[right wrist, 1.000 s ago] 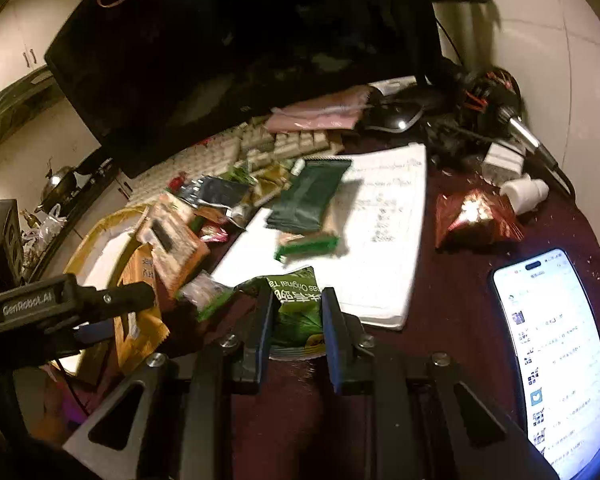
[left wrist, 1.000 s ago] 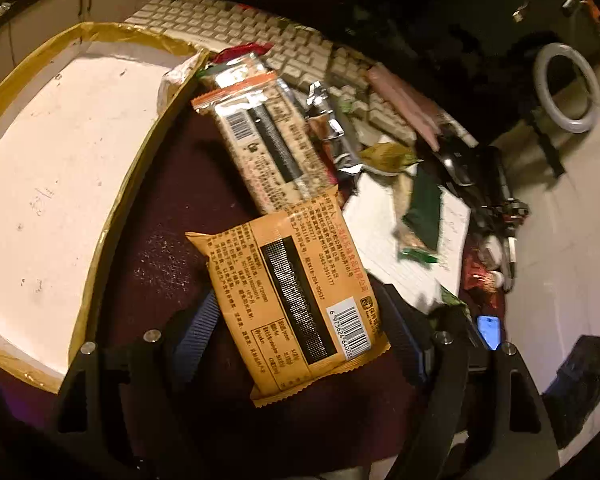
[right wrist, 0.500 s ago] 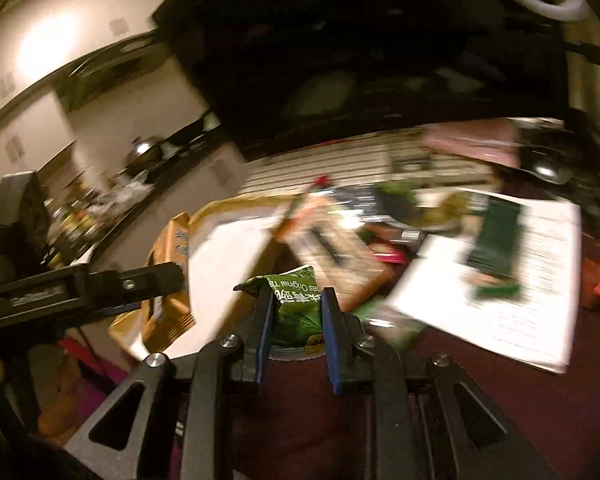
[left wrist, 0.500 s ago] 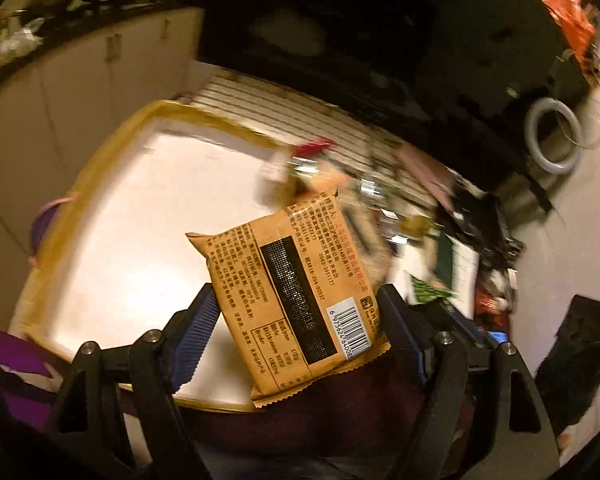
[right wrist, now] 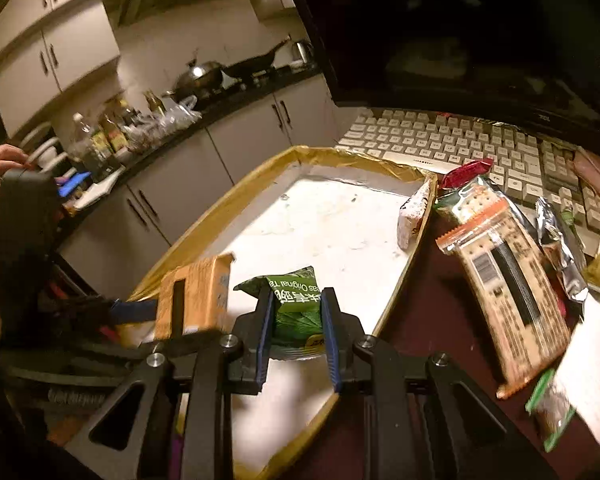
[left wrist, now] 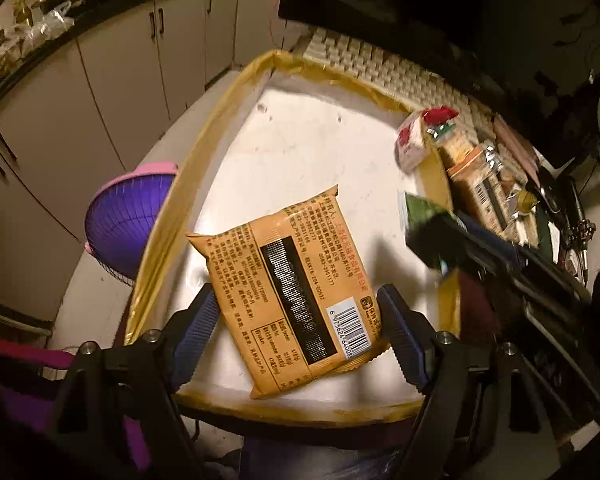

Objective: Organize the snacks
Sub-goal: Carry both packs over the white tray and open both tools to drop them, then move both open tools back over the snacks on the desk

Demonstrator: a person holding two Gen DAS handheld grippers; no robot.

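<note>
The left gripper (left wrist: 296, 332) clamps an orange foil snack packet (left wrist: 288, 300) and the right gripper (right wrist: 296, 320) pinches a small green tea packet (right wrist: 296, 304), both above the white gold-rimmed tray (right wrist: 404, 280), probably for dropping inside.

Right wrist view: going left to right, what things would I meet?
Orange packet held in the left gripper → green tea packet in the right gripper → small white packet leaning on the tray rim → long cracker pack.
</note>
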